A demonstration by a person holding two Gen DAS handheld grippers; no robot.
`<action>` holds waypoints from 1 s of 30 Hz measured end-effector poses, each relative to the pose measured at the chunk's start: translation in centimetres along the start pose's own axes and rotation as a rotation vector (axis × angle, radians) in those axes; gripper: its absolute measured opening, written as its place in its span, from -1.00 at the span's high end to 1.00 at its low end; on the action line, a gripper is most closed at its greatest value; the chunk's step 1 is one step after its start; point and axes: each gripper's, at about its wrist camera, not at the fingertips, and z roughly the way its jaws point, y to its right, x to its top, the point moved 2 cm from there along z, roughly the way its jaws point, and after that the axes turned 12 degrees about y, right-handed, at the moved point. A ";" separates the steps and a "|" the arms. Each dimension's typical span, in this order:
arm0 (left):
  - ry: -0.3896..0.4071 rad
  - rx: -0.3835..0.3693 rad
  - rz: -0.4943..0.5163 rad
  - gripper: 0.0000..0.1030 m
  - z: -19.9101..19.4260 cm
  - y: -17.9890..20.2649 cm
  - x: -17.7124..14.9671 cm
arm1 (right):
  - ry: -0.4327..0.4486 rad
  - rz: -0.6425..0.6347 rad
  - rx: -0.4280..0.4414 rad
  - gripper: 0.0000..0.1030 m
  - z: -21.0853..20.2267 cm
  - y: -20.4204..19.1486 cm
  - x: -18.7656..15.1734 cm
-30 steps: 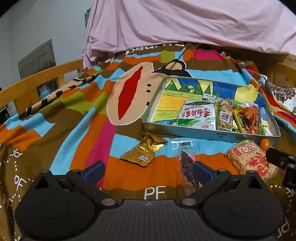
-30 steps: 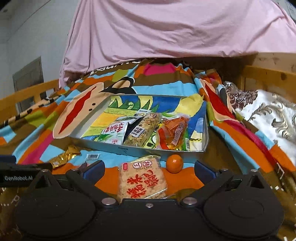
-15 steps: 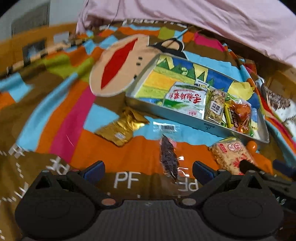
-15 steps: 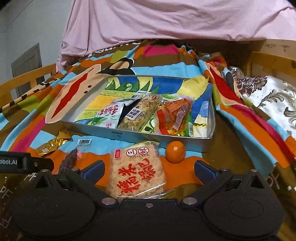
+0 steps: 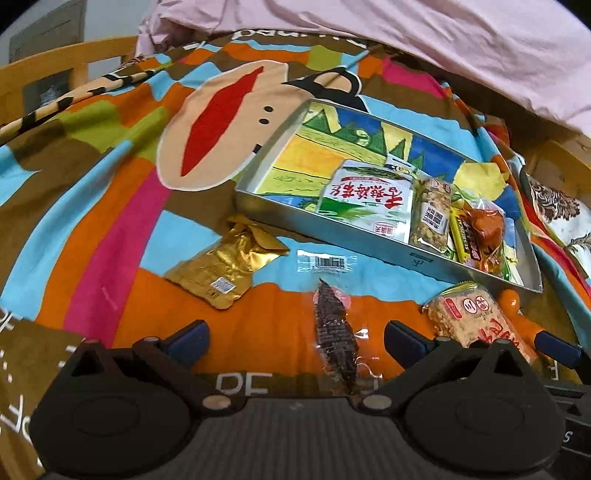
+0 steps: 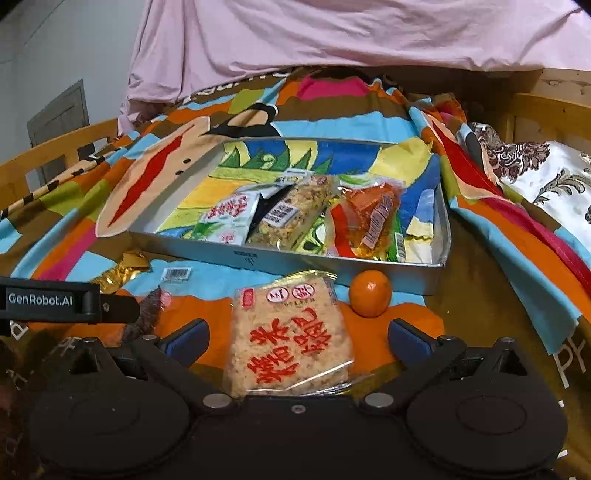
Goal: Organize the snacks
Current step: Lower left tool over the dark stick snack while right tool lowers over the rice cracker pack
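Note:
A metal tray point(image 5: 417, 263) point(image 6: 258, 258) on the bedspread holds a green-white packet point(image 5: 365, 201), a nut bar point(image 5: 430, 218) and an orange packet point(image 5: 480, 229). In front of it lie a gold pouch point(image 5: 225, 269), a dark snack in clear wrap point(image 5: 334, 332), a rice cracker packet point(image 6: 291, 336) point(image 5: 476, 321) and a small orange point(image 6: 370, 292). My left gripper point(image 5: 295, 338) is open, its jaws either side of the dark snack. My right gripper point(image 6: 295, 338) is open, its jaws either side of the rice cracker packet.
A pink sheet point(image 6: 332, 33) hangs behind the tray. A wooden bed rail point(image 5: 55, 70) runs along the left and wooden boards point(image 6: 546, 107) stand at the right. A patterned cushion point(image 6: 546, 173) lies right of the tray. The left gripper's body point(image 6: 51, 301) shows in the right view.
Both grippers moved forward and down toward the loose snacks. The dark snack now lies between the left jaws and the rice cracker packet lies deeper between the right jaws. Nothing has been gripped.

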 end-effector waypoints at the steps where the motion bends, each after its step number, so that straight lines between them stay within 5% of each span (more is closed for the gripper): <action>1: -0.005 -0.004 0.004 -0.99 0.3 0.1 0.0 | 0.001 -0.007 -0.008 -0.99 0.1 0.0 -0.1; 14: -0.027 -0.092 0.098 -0.99 3.3 1.8 -0.7 | -0.036 -0.156 -0.017 -0.99 1.5 -1.3 -1.8; 22: -0.010 -0.075 0.224 -0.99 4.0 3.1 -1.7 | -0.055 -0.216 -0.051 -0.99 1.7 -1.9 -2.2; 30: -0.022 -0.051 0.194 -0.99 4.8 2.9 -1.7 | -0.052 -0.236 -0.062 -0.99 1.6 -2.2 -2.3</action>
